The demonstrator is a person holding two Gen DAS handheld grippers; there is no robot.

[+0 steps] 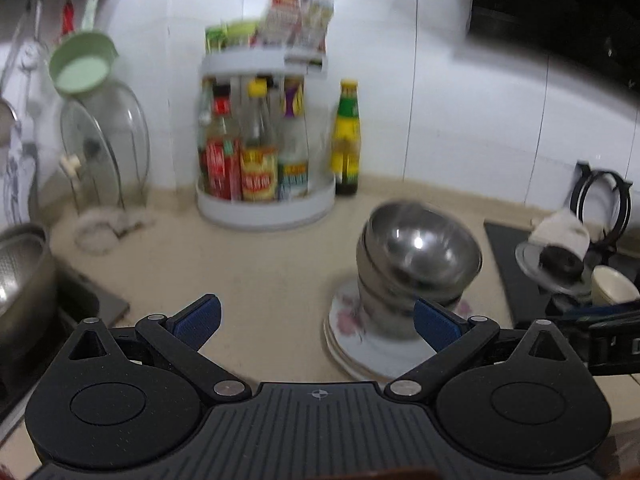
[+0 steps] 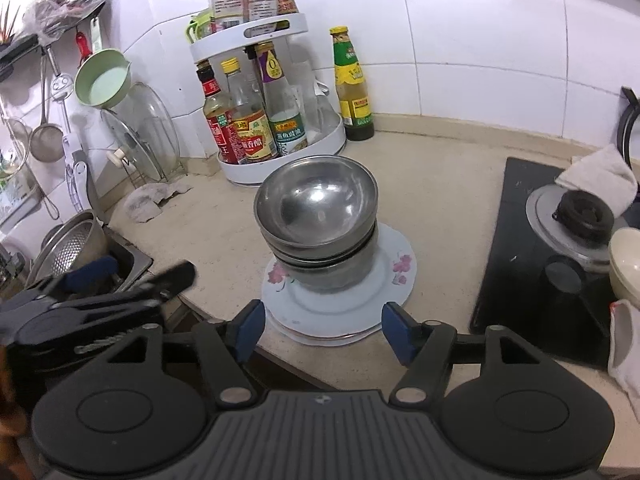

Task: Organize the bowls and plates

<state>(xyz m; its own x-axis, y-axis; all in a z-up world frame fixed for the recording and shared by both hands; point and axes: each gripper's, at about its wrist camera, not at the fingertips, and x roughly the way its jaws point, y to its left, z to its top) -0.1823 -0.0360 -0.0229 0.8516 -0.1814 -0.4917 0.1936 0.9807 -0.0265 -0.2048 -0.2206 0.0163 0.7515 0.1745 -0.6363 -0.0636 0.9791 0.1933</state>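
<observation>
the steel bowls [image 2: 316, 216] sit nested on the flowered plates [image 2: 394, 280] near the front edge of the beige surface [image 2: 440, 208]. right gripper [image 2: 322, 330] hangs before them, jaws apart and empty; left gripper [image 1: 316, 322] likewise spread, gripping nothing. a purple bottle label [image 2: 273, 68] reads "0"; other labels' chinese print is too small to read.
</observation>
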